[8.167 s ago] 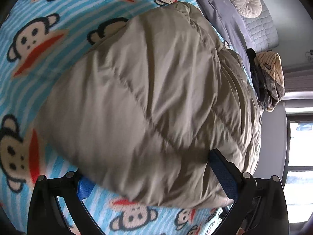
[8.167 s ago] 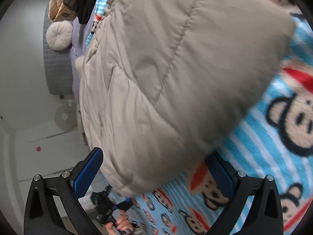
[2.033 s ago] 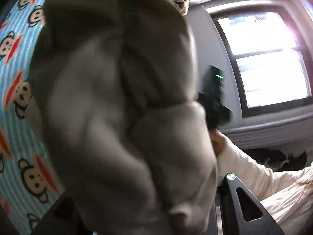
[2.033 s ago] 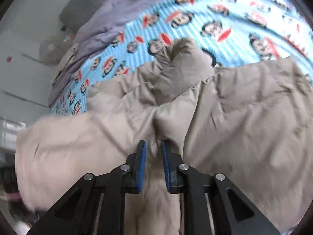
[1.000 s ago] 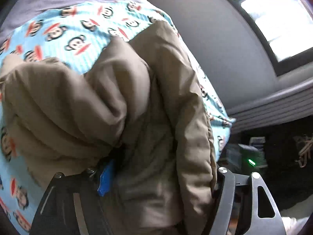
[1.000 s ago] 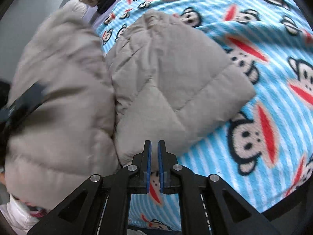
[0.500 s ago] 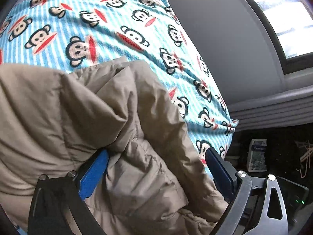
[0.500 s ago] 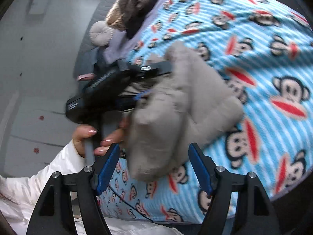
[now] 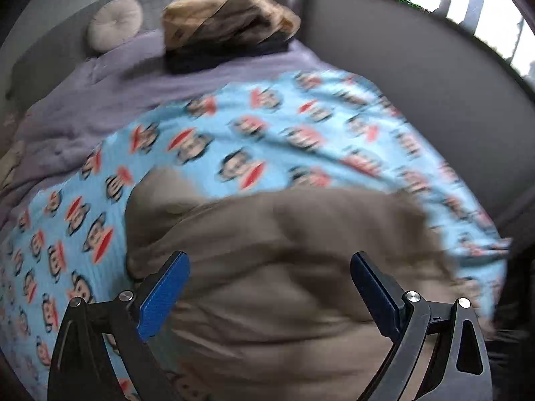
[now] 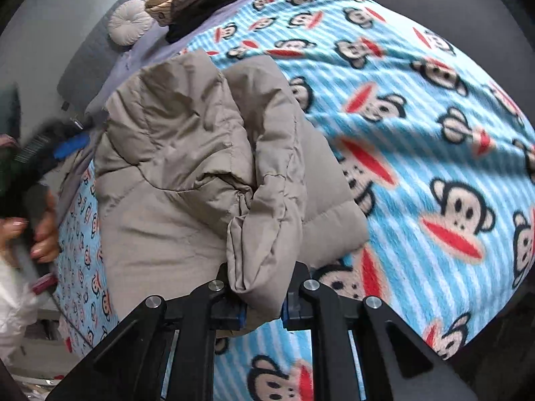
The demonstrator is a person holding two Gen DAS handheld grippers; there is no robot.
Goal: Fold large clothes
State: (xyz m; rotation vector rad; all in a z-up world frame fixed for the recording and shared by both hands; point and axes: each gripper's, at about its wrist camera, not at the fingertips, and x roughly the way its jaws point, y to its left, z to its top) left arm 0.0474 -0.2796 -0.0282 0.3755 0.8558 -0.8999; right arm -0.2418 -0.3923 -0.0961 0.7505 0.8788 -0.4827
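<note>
A tan jacket [image 10: 187, 173] is seen bunched on the monkey blanket [image 10: 418, 127] covering the bed. A sleeve end [image 10: 264, 250] of it is pinched by the right claw [image 10: 262, 312], whose jaws have just been closing. The left claw [image 9: 269, 284] is spread wide above the jacket, gripping nothing. Folded clothes [image 9: 227, 30] are stacked beside a round cushion [image 9: 115, 28].

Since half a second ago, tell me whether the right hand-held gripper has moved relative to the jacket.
Yes. The right hand-held gripper has closed in on the puffy jacket; its jaws, wide apart before, have just been closing and now pinch a fold at the jacket's near edge on the monkey blanket.
</note>
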